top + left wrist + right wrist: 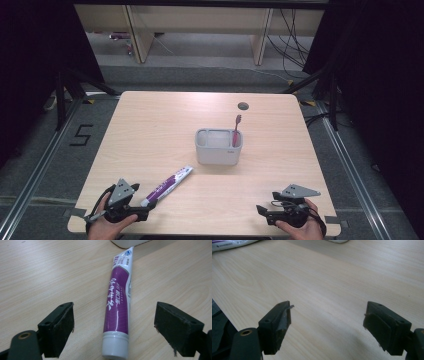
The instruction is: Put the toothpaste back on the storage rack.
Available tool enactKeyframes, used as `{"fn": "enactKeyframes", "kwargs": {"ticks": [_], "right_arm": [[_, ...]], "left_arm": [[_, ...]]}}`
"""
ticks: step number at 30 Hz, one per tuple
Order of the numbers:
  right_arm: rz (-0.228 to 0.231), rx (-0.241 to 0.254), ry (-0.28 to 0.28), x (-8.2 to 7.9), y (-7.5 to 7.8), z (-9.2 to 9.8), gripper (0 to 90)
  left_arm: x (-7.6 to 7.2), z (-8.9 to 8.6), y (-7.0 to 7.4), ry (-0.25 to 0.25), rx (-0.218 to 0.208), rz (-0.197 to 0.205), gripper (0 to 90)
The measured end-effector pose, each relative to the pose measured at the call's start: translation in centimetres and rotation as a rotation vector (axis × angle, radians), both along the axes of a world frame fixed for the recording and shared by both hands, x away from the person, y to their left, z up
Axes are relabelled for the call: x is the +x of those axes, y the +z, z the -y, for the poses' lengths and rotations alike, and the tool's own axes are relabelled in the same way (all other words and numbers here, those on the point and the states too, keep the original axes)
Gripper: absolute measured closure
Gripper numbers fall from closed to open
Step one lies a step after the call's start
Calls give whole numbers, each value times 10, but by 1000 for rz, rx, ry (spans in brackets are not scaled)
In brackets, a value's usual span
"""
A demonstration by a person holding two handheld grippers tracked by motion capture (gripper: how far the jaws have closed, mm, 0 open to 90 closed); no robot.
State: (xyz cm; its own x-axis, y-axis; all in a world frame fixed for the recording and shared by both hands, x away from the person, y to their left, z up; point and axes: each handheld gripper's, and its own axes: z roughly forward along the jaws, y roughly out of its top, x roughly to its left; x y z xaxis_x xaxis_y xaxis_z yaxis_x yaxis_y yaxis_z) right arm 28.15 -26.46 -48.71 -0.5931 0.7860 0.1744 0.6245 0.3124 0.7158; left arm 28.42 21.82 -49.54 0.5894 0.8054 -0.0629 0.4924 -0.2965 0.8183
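At the near edge of the table (150,115), the left claw (113,325) stands spread with the capped end of the toothpaste tube (117,305) lying flat between its jaws, untouched. The right claw (327,325) is spread over bare wood. Farther off, a red toothbrush (236,129) stands in a grey holder (218,147).

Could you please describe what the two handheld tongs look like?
Both the left tongs and the right tongs are black, each topped with a grey three-cornered plate. Each has two blocky black jaws with dark, worn pads, frayed at the edges. A cable trails from each.
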Motion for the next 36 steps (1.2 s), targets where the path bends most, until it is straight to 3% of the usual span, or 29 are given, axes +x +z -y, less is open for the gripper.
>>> {"fn": "enactKeyframes", "kwargs": {"ticks": [5,7,8,9,10,13,14,15,16,17,18,19,20,21,22,23,26,29,31,33,36], "right_arm": [[6,-22,0,-3,-2,5,225],[-3,-7,1,-3,-3,6,225],[-39,-14,-21,-7,-4,5,226],[-39,-14,-21,-7,-4,5,226],[-8,-35,4,-5,-5,7,228],[-11,-37,3,-6,-5,7,229],[-47,-17,-20,-9,-4,5,231],[-47,-17,-20,-9,-4,5,231],[-13,-35,1,-7,-5,7,231],[-12,-18,14,-7,-7,8,231],[-32,-19,3,-9,-6,8,231],[-21,-32,6,-10,-5,9,231],[-22,-16,25,-9,-6,10,231],[-22,-16,25,-9,-6,10,231],[-35,-9,7,-11,-6,10,232],[-8,-36,-3,-12,-6,11,233],[-13,-36,-3,-14,-6,12,233],[-20,-23,6,-14,-7,13,234],[-29,-18,24,-14,-7,14,234],[-7,-41,-3,-15,-6,14,235],[-20,-19,2,-16,-6,13,235]], "left_arm": [[1,0,1,-12,8,-2,159],[1,-1,2,-17,20,-5,157],[3,1,1,-17,-1,-5,157],[3,1,1,-17,-1,-5,157],[4,1,2,-30,15,-14,157],[5,4,3,-31,-4,-10,157],[6,4,4,-44,15,-11,157],[7,7,4,-37,-7,-9,157],[8,6,5,-43,4,-11,157],[10,8,4,-37,-12,-10,157],[12,8,5,-37,-5,-9,157],[14,9,5,-36,-7,-3,157],[16,7,6,-56,28,-7,157],[16,7,6,-56,28,-7,157],[18,9,6,-54,16,-8,157],[19,11,5,-48,7,-11,157],[24,15,5,-66,22,-18,157],[26,19,4,-62,-3,-20,158],[29,19,6,-84,43,-29,160],[32,21,6,-93,49,-27,168],[36,21,9,-118,63,-29,223]]}}
